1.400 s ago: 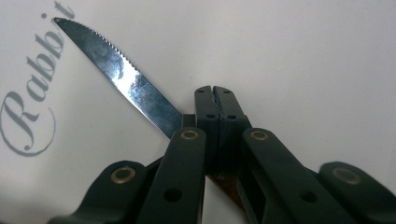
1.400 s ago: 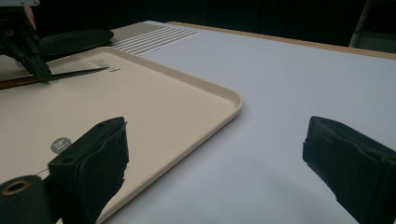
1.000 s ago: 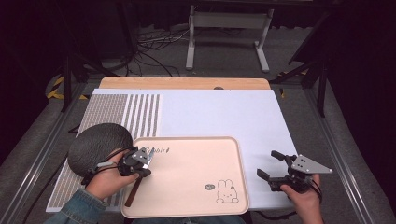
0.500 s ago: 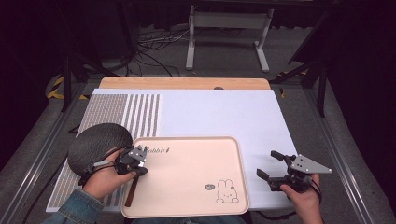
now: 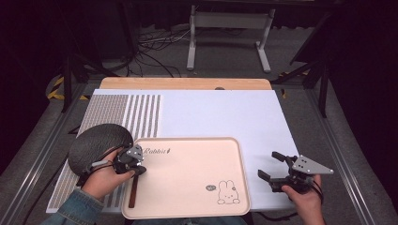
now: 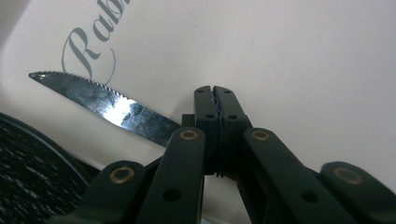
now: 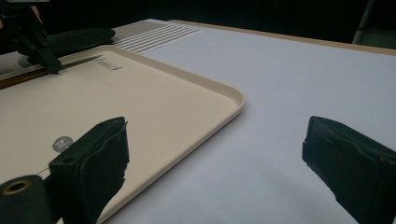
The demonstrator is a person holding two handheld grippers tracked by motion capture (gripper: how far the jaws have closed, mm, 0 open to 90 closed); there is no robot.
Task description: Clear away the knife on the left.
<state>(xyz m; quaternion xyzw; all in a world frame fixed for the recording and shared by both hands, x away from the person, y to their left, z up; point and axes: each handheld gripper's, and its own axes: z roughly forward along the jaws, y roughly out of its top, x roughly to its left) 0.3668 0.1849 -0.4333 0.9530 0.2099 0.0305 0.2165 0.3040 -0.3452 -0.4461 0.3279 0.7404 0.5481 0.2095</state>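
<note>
Beige plastic tray (image 5: 187,173): I see it on the white tabletop (image 5: 220,112).
Left gripper (image 5: 137,169): clamped on serrated steel knife (image 6: 105,100).
Right gripper (image 5: 271,165): jaws wide, empty.

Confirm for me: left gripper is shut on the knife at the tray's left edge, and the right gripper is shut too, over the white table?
Not quite. The right gripper is open, its jaws spread wide apart in the right gripper view. The left gripper is indeed shut on the knife at the tray edge.
</note>
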